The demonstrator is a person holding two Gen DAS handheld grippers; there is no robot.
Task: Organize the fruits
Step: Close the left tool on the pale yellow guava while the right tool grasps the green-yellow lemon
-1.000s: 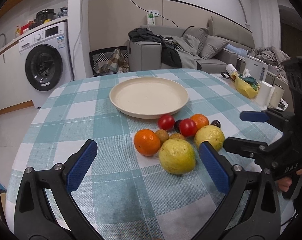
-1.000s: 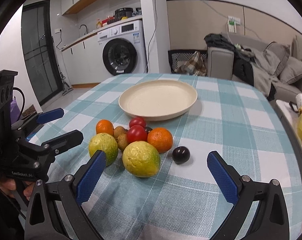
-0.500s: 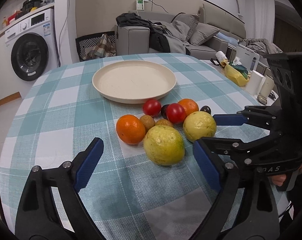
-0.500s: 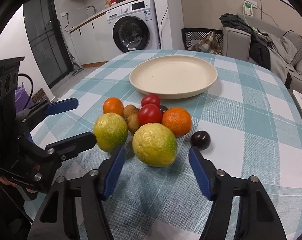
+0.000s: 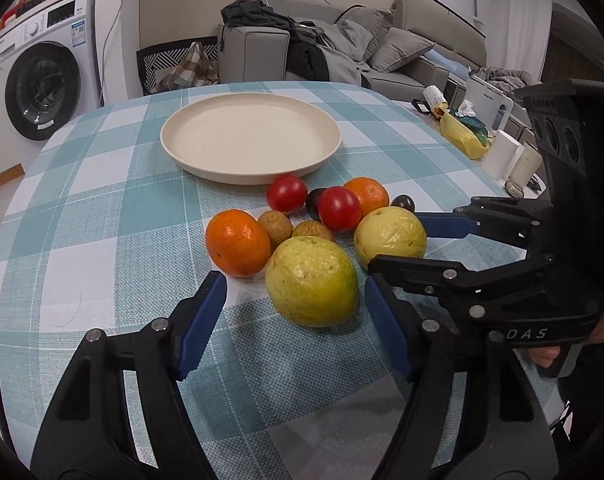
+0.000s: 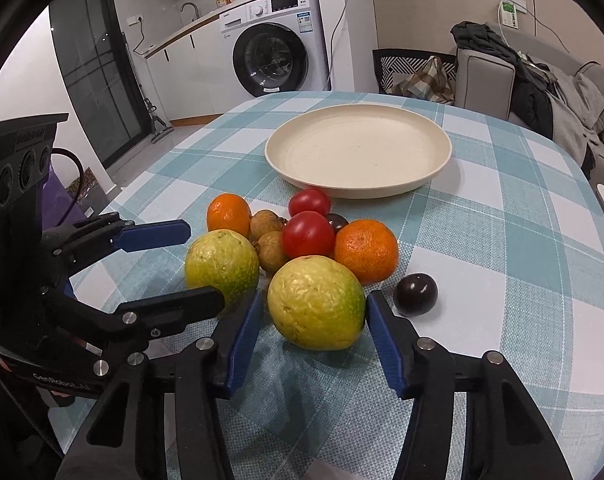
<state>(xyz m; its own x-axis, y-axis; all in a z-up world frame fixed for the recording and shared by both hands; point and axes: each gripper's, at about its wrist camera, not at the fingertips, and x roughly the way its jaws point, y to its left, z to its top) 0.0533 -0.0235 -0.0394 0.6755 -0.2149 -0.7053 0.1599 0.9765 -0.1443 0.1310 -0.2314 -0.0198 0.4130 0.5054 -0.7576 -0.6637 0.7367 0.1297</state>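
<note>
On checked table | plate (image 5: 206, 162) bare | fruit pile (image 5: 325, 216) beside it

At my 10 o'clock I see a white washing machine (image 5: 42, 84) by the wall — a grey sofa (image 5: 381, 60) heaped with dark clothes (image 5: 278, 24) sits at 12 to 1. A yellow bag (image 5: 461, 136) lies at 2, beside the teal checked tabletop (image 5: 102, 184).

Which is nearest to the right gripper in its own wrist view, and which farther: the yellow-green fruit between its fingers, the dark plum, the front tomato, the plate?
From the right gripper:
1. Yellow-green fruit, between the open fingers.
2. Dark plum, just beyond the right finger.
3. Front tomato, behind the fruit, mid-cluster.
4. Plate, farthest, past all the fruit.
</note>
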